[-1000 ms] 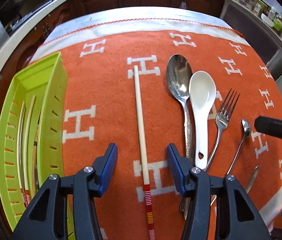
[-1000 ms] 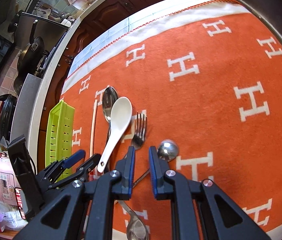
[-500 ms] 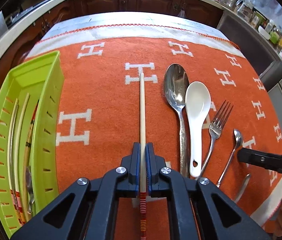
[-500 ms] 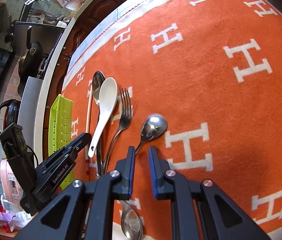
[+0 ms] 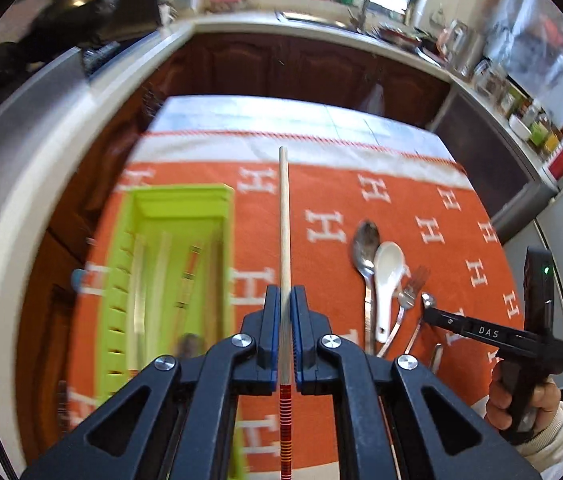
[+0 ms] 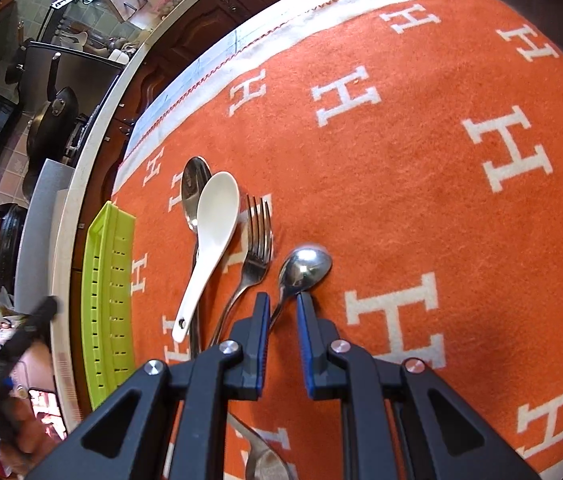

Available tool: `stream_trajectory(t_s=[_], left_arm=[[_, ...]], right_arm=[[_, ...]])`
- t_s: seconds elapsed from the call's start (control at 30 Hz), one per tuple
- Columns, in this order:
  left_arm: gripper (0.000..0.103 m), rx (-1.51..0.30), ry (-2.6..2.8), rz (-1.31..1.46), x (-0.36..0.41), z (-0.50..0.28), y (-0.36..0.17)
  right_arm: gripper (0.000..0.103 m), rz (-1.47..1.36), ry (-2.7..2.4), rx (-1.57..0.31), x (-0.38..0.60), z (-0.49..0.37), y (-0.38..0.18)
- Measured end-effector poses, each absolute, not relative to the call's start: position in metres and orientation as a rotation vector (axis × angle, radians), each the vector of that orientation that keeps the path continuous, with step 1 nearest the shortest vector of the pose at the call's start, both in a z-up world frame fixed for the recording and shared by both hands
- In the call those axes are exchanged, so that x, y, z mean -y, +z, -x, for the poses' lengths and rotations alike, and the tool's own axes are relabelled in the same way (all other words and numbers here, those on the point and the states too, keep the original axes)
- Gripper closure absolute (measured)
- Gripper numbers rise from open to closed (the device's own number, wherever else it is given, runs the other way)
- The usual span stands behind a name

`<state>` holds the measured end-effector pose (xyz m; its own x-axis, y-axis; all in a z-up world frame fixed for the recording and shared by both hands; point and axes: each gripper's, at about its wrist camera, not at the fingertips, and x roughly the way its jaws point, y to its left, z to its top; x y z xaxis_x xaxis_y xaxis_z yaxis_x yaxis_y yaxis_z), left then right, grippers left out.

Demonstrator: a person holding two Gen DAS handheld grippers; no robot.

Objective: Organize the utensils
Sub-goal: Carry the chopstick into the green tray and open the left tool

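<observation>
My left gripper is shut on a pale wooden chopstick with a red-striped end, held up above the orange cloth. To its left lies the green tray with several chopsticks inside, blurred. On the cloth lie a large metal spoon, a white ceramic spoon, a fork and a small metal spoon. My right gripper hangs low over the small spoon. Its jaws stand slightly apart with the spoon's thin handle between them, the pads not pressing it.
Another metal spoon lies under the right gripper near the cloth's front. The green tray sits at the table's left edge, beside a white counter. Dark cabinets stand beyond the far edge. The cloth's right half is bare.
My left gripper closed on the chopstick and lifted it off the cloth, with the tray now closer below it. My right gripper moved in over the small spoon's handle.
</observation>
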<state>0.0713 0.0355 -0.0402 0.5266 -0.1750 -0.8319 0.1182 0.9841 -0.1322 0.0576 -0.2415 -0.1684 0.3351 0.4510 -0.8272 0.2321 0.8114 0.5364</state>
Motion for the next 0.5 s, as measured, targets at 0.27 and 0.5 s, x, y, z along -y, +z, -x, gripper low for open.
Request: stream_trajectory(t_s=[0.27, 0.5], left_arm=[[0.1, -1.007, -0.029, 0.081, -0.097, -0.068, -0.04], [0.1, -1.035, -0.002, 0.091, -0.106, -0.066, -0.061]], right_arm=[[0.092, -0.48, 0.107, -1.221, 0.221, -0.066, -0.162], [0.103, -0.392, 0.114, -1.217, 0.2, -0.072, -0.155]])
